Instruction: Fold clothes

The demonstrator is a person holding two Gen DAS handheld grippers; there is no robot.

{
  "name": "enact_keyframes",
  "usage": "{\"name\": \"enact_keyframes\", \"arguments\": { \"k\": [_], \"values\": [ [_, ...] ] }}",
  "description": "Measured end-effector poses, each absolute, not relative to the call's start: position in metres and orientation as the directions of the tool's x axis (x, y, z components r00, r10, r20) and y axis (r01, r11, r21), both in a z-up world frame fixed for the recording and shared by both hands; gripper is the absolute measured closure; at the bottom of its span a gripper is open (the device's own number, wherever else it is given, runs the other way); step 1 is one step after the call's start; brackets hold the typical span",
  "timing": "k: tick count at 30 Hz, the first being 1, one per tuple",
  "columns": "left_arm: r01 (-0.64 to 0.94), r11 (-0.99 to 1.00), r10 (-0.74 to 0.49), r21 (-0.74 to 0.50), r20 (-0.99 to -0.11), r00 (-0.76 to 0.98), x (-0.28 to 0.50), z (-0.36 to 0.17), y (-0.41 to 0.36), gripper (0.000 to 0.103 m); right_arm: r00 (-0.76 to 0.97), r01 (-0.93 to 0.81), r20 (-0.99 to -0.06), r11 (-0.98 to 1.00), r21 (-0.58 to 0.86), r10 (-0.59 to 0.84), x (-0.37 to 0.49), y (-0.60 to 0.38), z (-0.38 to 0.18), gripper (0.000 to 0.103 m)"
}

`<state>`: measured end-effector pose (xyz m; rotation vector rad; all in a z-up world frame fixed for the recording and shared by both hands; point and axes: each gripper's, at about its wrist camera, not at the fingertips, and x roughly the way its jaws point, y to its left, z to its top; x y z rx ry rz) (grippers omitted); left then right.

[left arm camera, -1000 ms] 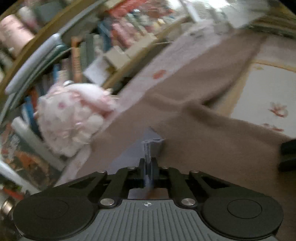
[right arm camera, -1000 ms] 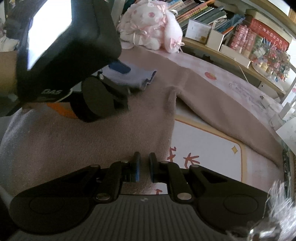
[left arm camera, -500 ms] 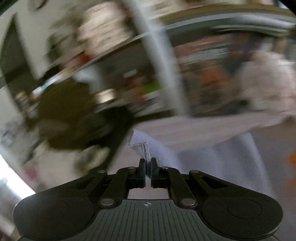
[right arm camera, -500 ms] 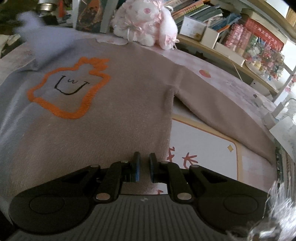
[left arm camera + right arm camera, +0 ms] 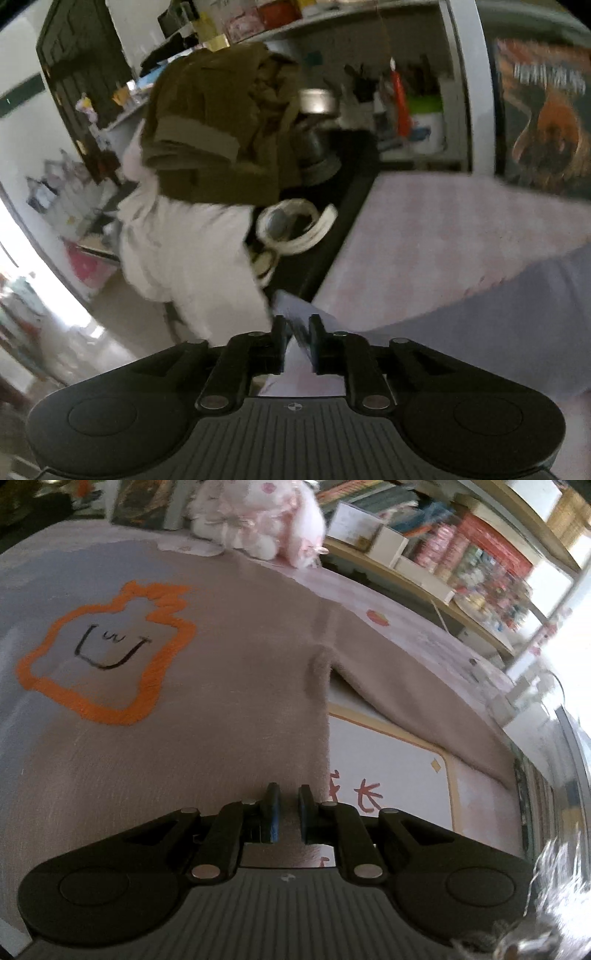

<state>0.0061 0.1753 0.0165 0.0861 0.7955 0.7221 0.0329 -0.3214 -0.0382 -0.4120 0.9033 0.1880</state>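
Only the right view shows the sweater's [image 5: 221,720] orange print; both grippers' jaws are opening, cloth between.

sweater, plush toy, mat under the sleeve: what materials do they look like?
Sweater: looks like a soft brushed knit, matte, with a fuzzy nap at the side edge; taupe, with an orange outline motif. Plush toy: pile fabric, fluffy white-pink surface with ribbon-like trims. Mat: smooth, flat and slightly glossy, with a printed border; probably plastic or coated fabric, cannot tell which.
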Motion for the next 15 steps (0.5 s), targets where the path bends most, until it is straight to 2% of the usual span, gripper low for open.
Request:
{"name": "enact_keyframes", "arguments": {
  "k": [2,4,6,8,10,15],
  "values": [
    [-0.564,0.771,0.609,0.295,-0.601,0.518,-0.016,0.023,0.161,0.083,0.603,-0.297,-0.797,0.924,-0.239,-0.012,0.031,-0.328,-0.035,0.068],
    [-0.518,0.841,0.494,0.158,-0.616,0.614,-0.038,0.027,0.138,0.082,0.597,-0.269,-0.802,0.940,-0.212,-0.010,0.027,-0.336,-0.032,0.067],
    [-0.398,0.917,0.308,0.016,-0.661,0.684,-0.050,0.020,0.109,0.082,0.594,-0.236,-0.804,0.950,-0.205,-0.026,0.024,-0.344,-0.033,0.067],
    [-0.288,0.955,0.154,-0.076,-0.702,0.695,-0.052,0.006,0.075,0.082,0.586,-0.202,-0.810,0.966,-0.164,-0.015,0.022,-0.352,-0.034,0.067],
    [-0.206,0.975,0.076,-0.086,-0.739,0.669,-0.050,-0.010,0.043,0.082,0.579,-0.167,-0.815,0.978,-0.122,-0.003,0.020,-0.360,-0.034,0.067],
    [-0.118,0.988,0.000,-0.095,-0.779,0.628,-0.044,-0.028,0.005,0.082,0.553,-0.084,-0.832,0.996,0.001,0.048,0.018,-0.377,-0.035,0.068]
  ]
}}
